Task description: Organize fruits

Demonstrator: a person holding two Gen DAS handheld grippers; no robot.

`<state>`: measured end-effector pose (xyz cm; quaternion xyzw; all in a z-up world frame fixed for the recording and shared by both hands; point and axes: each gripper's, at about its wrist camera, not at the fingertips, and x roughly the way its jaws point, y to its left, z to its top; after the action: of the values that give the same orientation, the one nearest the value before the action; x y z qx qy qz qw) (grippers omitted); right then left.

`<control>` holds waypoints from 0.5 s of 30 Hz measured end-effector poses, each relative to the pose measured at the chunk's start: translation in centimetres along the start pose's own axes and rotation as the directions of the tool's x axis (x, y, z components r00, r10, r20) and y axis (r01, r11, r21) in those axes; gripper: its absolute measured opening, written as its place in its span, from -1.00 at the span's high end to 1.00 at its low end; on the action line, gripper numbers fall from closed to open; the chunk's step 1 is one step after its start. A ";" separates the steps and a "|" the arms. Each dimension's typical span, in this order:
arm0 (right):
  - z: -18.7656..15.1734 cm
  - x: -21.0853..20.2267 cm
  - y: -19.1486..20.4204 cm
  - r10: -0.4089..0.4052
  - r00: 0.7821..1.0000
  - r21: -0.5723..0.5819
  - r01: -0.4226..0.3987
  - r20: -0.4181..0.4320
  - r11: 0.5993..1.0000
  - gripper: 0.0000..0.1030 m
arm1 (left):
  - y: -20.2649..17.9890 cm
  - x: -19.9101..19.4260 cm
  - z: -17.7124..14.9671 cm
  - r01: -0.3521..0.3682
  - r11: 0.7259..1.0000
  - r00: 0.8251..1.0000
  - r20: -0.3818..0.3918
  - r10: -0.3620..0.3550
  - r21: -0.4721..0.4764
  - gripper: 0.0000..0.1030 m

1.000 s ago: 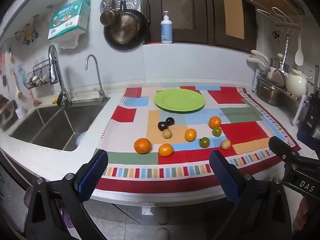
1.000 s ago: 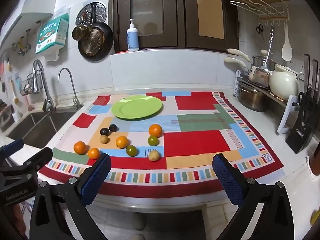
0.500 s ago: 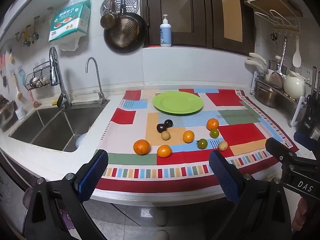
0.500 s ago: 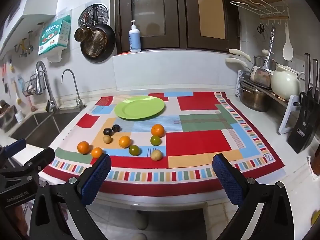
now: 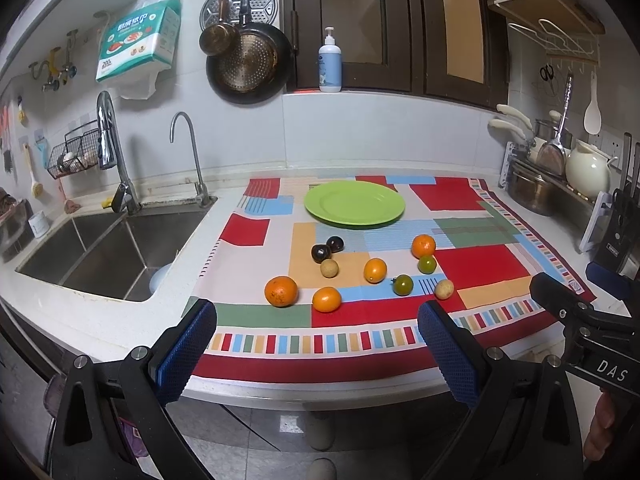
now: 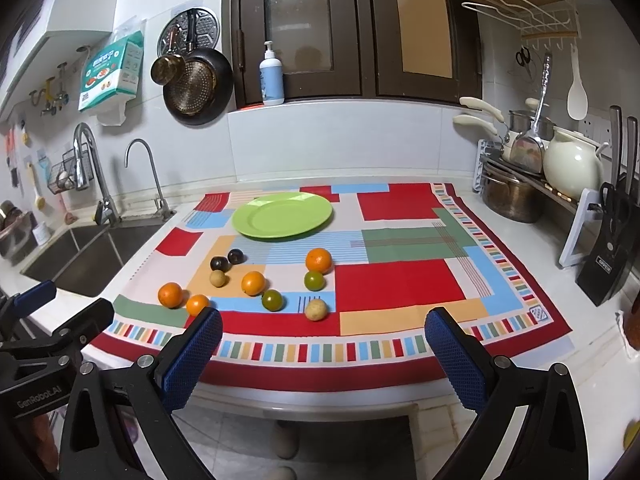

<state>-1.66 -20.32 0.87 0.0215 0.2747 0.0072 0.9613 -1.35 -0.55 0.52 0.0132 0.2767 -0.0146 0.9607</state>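
Kitchen counter seen from two hand-held grippers, both held off the near edge of a patchwork cloth (image 5: 472, 276) in red, blue, green and orange. Left gripper (image 5: 318, 354): jaws spread wide with nothing between the blue pads (image 5: 188, 350), the near striped border of the cloth showing in the gap. Right gripper (image 6: 324, 358): likewise wide apart and holding nothing; it also appears at the right margin of the left wrist view, and the left one at the left margin of the right wrist view. Green plate (image 5: 354, 203) — bare, toward the far side of the cloth. The fruits lie loose on the cloth between plate and grippers, none on the plate: two dark round fruits (image 5: 327, 249) touching or nearly so, just in front of the plate; a small tan fruit (image 5: 329, 268) near them; a large orange (image 5: 281, 291) and a smaller orange fruit (image 5: 326, 299) side by side nearest the left gripper; a third orange fruit (image 5: 375, 270) at mid-cloth; a fourth orange (image 5: 423, 245) farther right, with a green fruit (image 5: 427, 264) just in front of it; a second green fruit (image 5: 402, 284) and a second tan fruit (image 5: 444, 289) near the front — well apart from the plate. Steel sink (image 5: 104, 248) with two taps lies left of the cloth; a knife block (image 6: 608, 264) stands to its right
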 end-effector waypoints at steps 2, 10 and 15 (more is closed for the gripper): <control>0.0 0.0 0.0 0.001 1.000 0.000 -0.001 0.000 1.000 -0.99 | 0.0 0.0 0.0 -0.001 1.000 1.000 0.000 0.001 0.000 -0.99; -0.1 -0.1 0.2 0.004 1.000 0.001 -0.004 -0.002 1.000 -0.99 | 0.1 0.0 0.0 0.000 1.000 1.000 -0.001 0.000 0.000 -0.99; -0.1 -0.1 0.2 0.004 1.000 0.002 -0.004 -0.001 1.000 -0.99 | 0.1 0.0 0.0 0.001 1.000 1.000 -0.002 -0.001 0.000 -0.99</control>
<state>-1.74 -20.16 0.86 0.0229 0.2752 0.0086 0.9611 -1.31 -0.43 0.53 0.0129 0.2775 -0.0151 0.9605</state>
